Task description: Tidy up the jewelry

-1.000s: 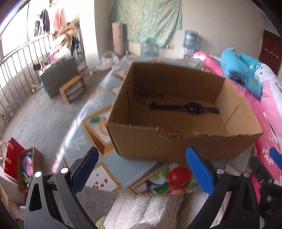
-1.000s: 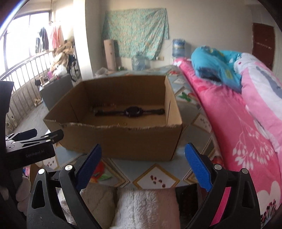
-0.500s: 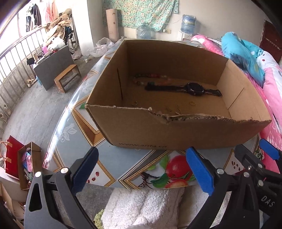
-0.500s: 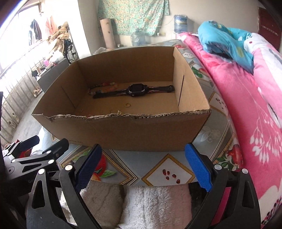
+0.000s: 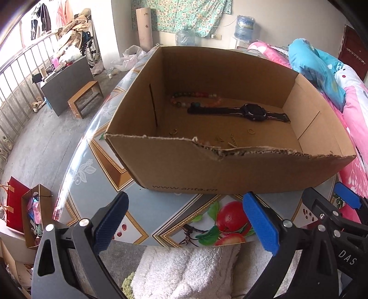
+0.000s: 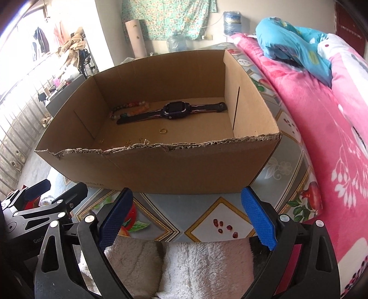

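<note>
Black watch (image 5: 239, 111) lies flat, strap running left-right in the cardboard box (image 5: 230, 170); both claws (image 5: 184, 220) (image 6: 187, 217) spread apart, empty.

"www.anta.cn" on cardboard box (image 5: 184, 189), "DAS" on right gripper (image 5: 347, 260)

tabletop (image 5: 96, 184) carries a fruit-patterned cover. left of it: grey concrete floor (image 5: 30, 142), wooden stool (image 5: 86, 97), sunlit railing (image 5: 13, 76). right of it: pink bedding (image 6: 322, 128). behind it: floral curtain (image 5: 181, 16) on pale wall.
</note>
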The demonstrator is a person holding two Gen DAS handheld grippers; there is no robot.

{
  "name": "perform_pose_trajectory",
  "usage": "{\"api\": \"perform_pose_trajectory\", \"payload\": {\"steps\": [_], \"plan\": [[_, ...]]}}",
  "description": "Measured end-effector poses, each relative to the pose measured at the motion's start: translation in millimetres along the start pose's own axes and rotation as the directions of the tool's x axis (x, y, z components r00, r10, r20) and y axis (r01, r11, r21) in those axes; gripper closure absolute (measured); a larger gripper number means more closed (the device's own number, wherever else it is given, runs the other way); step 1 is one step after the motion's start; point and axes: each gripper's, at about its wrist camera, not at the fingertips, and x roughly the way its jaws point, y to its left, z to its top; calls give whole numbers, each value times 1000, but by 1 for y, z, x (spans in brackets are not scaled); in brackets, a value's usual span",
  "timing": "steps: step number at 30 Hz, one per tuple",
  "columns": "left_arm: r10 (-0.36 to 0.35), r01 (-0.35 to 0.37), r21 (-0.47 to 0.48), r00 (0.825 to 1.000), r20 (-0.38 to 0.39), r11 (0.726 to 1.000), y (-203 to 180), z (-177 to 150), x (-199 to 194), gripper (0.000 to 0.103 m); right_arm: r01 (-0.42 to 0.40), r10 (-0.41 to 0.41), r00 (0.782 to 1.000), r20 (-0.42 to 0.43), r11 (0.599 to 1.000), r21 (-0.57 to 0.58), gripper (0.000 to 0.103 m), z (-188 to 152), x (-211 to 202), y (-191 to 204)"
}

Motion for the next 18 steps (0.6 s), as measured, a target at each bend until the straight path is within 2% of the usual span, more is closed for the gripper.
{"api": "perform_pose_trajectory", "payload": {"steps": [18], "plan": [[-4, 4, 4, 1000, -5, 1000, -2, -3, -1, 6, 4, -4, 1000, -9, 1000, -2, 12, 1, 0, 1]]}}
